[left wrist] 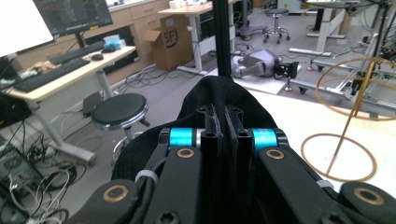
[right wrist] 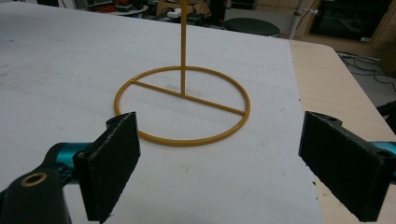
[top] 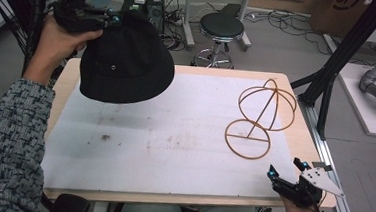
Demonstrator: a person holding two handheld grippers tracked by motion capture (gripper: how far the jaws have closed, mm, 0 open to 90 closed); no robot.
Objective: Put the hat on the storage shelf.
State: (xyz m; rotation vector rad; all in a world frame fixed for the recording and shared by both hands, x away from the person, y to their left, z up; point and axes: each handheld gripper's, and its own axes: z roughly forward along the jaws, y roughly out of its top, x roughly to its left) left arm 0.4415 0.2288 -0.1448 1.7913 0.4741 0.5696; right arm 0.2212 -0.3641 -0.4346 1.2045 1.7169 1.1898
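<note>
1. A wooden table (top: 301,139) was covered by a white mat (top: 173,150) with a few faint stains.
2. The left gripper (top: 113,18) was lifted above the far left corner of the table, held in the person's left hand (top: 55,41).
3. Its jaws were pressed together on the fabric of a black hat (top: 127,56), pinching it at the crown. The hat hung in the air over the mat's far left corner, brim downward.
4. In the left gripper view, the hat's black cloth (left wrist: 219,100) bulged up between and beyond the closed jaws.
5. A yellow wire hat stand (top: 258,116) stood on the right part of the mat, a round ring base with a slanted rod and a domed wire top.
6. The right gripper (top: 284,170) sat low at the near right corner of the table, just short of the stand's base, its jaws spread wide and holding nothing.
7. A black round stool (top: 221,28) stood on the floor beyond the table.
</note>
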